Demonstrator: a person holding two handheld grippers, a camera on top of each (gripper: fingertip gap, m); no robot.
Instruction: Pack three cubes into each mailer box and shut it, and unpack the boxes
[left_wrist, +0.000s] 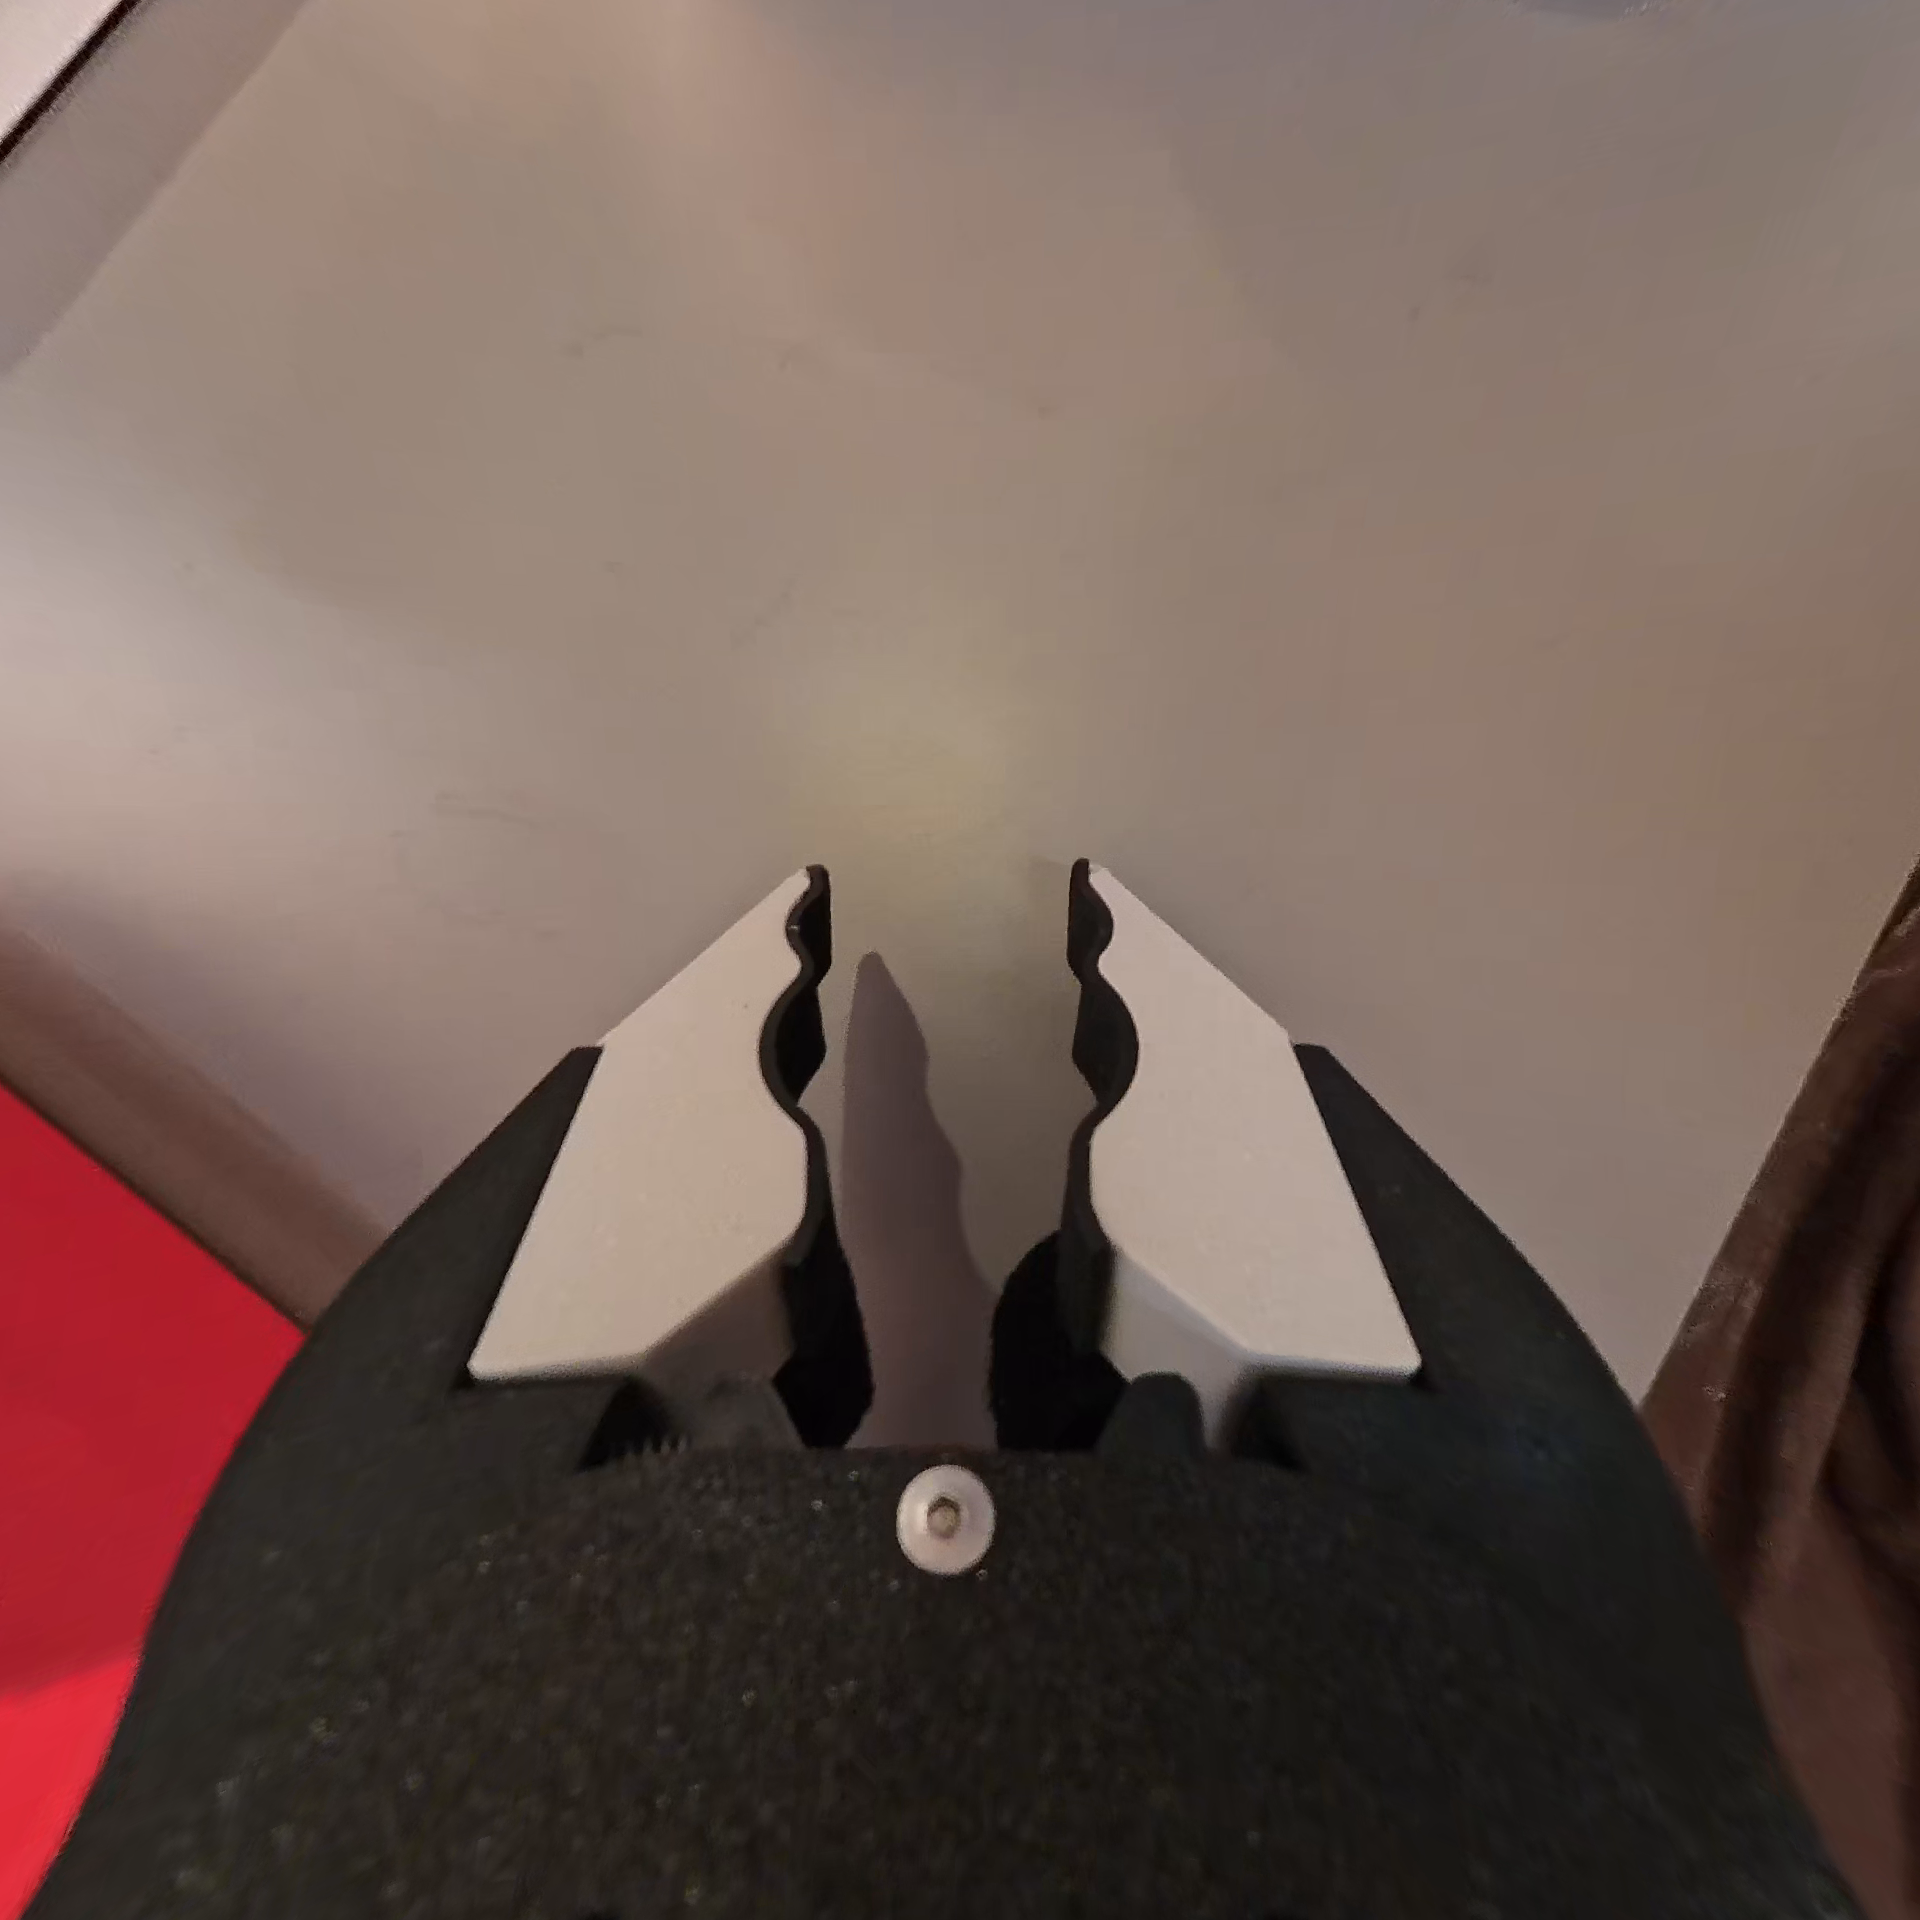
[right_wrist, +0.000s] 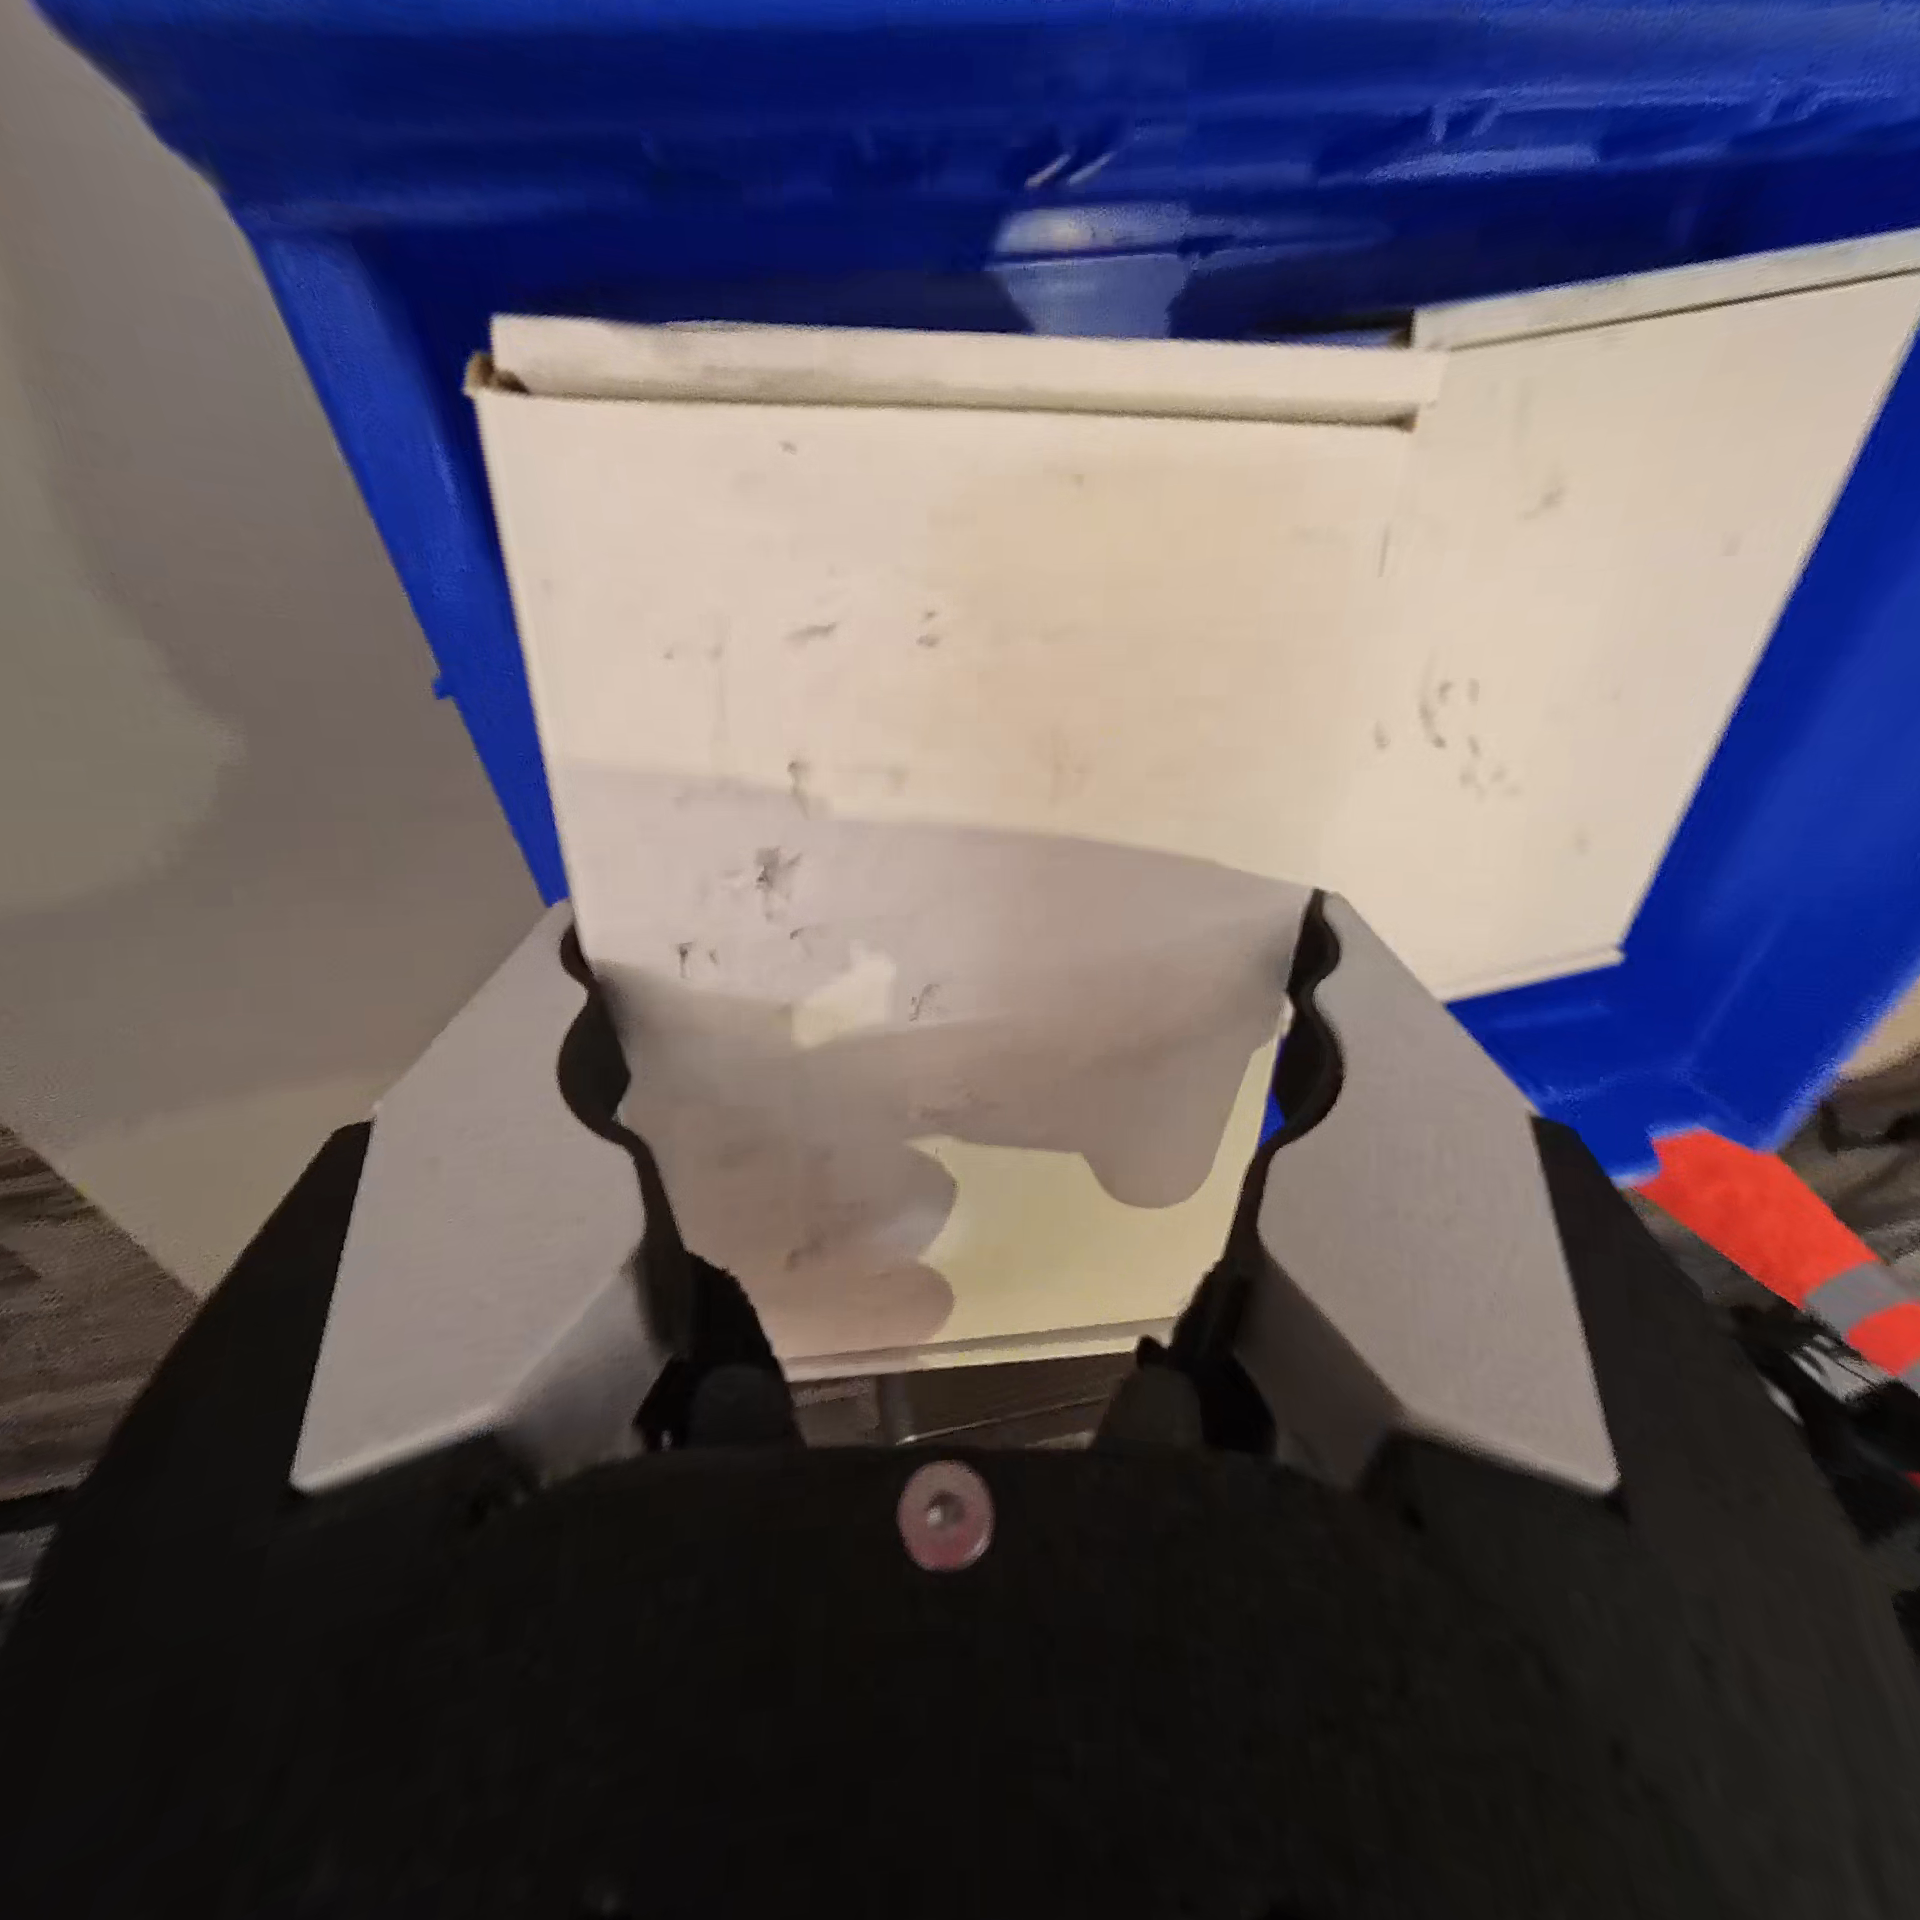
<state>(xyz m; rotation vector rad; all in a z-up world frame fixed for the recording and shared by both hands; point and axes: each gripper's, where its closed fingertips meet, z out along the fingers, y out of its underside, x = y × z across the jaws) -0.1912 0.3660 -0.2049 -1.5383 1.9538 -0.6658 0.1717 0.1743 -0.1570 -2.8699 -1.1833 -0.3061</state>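
Note:
My right gripper (right_wrist: 945, 935) is shut on a closed white mailer box (right_wrist: 935, 623), with its fingers spread wide against the box's two sides. It holds the box in front of a blue bin (right_wrist: 727, 156). A second white mailer box (right_wrist: 1579, 623) lies just right of the held one, against the blue bin. My left gripper (left_wrist: 951, 883) is open and empty, with its tips close above a bare white table (left_wrist: 935, 416). No cubes are in view.
In the left wrist view a red surface (left_wrist: 104, 1351) lies beyond the table's left edge and brown fabric (left_wrist: 1818, 1351) hangs at the right. In the right wrist view an orange and grey striped item (right_wrist: 1787, 1247) lies at the lower right, with patterned floor (right_wrist: 62, 1299) at the lower left. The tips of one gripper are about 40 cm away from the tips of the other.

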